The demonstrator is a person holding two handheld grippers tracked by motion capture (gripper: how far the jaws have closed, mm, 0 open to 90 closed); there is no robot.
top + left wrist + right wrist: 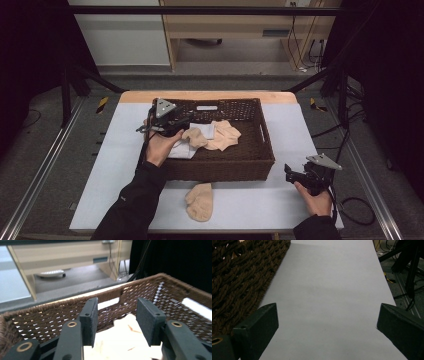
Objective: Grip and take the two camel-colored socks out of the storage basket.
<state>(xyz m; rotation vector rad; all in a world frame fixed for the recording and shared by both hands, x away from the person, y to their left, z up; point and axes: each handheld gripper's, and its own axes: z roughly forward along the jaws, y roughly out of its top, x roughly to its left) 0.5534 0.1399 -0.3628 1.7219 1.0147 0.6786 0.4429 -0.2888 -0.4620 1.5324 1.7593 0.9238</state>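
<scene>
High view: left tool [186, 121] over basket [267, 150], part open, nothing gripped, socks [220, 134] dropped in; right tool [288, 174] wide open, empty; next, prob. grab counter sock [200, 201].

A rough woven wicker basket [250, 155] holds soft, probably knitted cloth socks [222, 134] on a smooth matt table [250, 205].

Dk-brown woven basket [260, 145], beige socks [200, 201] (one white [206, 130]), pale-grey table [300, 125].
</scene>
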